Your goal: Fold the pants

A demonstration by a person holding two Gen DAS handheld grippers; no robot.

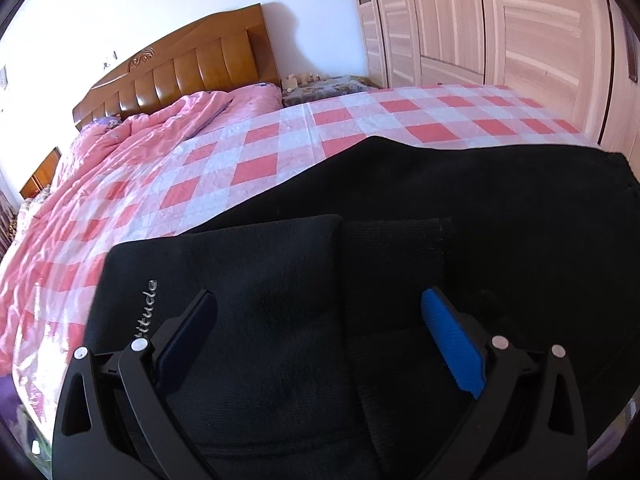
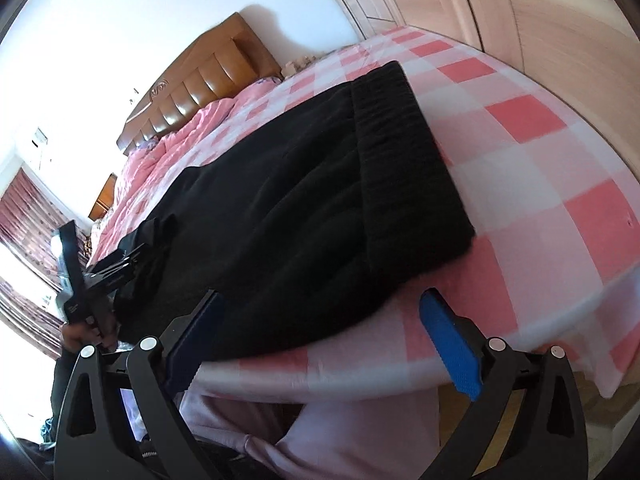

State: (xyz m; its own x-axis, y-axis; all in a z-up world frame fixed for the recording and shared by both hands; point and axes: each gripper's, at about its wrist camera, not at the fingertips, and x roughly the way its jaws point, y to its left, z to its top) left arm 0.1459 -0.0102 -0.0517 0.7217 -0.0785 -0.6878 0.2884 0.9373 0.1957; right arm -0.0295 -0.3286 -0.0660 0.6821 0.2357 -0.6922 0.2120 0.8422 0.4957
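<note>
On the checked bedsheet [image 2: 532, 168], black pants [image 2: 304, 208] lie flat, part-folded, near the bed edge for reach. Left tongs [image 1: 320, 320] spread above the cuffs, right tongs [image 2: 320, 320] spread at the near hem; nothing gripped.

1. A bed is covered by a pink-and-white checked sheet [image 1: 256, 168].
2. A crumpled pink quilt [image 1: 160, 128] is bunched along the head edge of the bed.
3. A carved wooden headboard [image 1: 180, 72] is set against a white wall [image 1: 140, 4].
4. A pale wooden wardrobe [image 1: 480, 24] is seen beyond the bed's far side.
5. Small items, too blurred to identify, are placed on a patterned surface [image 1: 324, 86] beside the headboard.
6. Patterned red curtains [image 2: 24, 216] are hung at the left.
</note>
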